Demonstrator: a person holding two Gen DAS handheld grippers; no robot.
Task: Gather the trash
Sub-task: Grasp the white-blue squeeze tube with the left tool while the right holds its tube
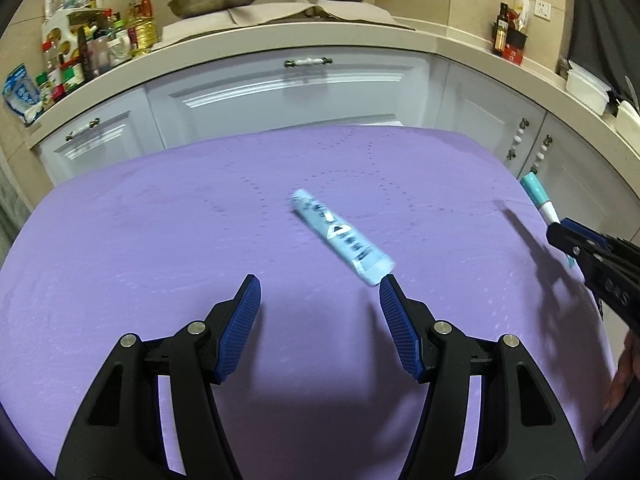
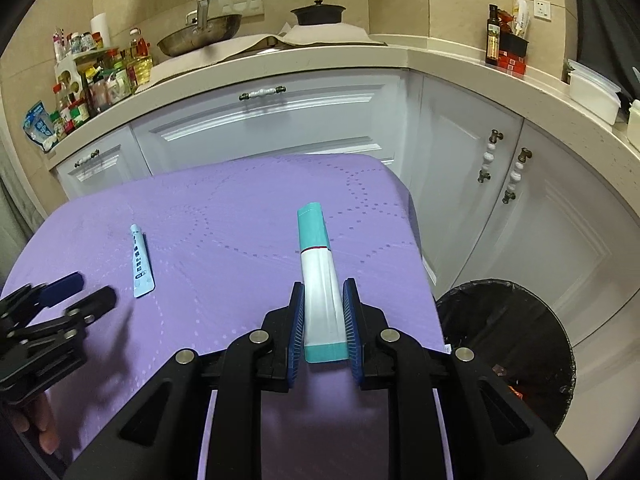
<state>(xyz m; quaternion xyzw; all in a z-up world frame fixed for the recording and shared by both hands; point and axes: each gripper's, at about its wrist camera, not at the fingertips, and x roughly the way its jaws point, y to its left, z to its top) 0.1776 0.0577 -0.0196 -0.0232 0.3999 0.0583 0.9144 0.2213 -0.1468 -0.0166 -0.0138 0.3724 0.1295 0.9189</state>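
A light blue tube (image 1: 340, 236) with dark print lies on the purple tablecloth (image 1: 160, 240), just ahead of my left gripper's right fingertip. My left gripper (image 1: 320, 288) stands open above the cloth with nothing between its fingers. In the right wrist view my right gripper (image 2: 322, 292) is shut on a white and teal tube (image 2: 318, 276), held lengthwise above the table's right part. That held tube (image 1: 540, 200) and the right gripper (image 1: 576, 248) also show at the right edge of the left wrist view. The light blue tube (image 2: 140, 260) and left gripper (image 2: 80, 290) show at left.
A black-lined trash bin (image 2: 512, 344) stands on the floor right of the table, below white cabinets (image 2: 280, 128). The countertop behind carries a pan (image 2: 200, 36), a dark pot (image 2: 318, 12), bottles (image 2: 96, 76) and white containers (image 2: 592, 92).
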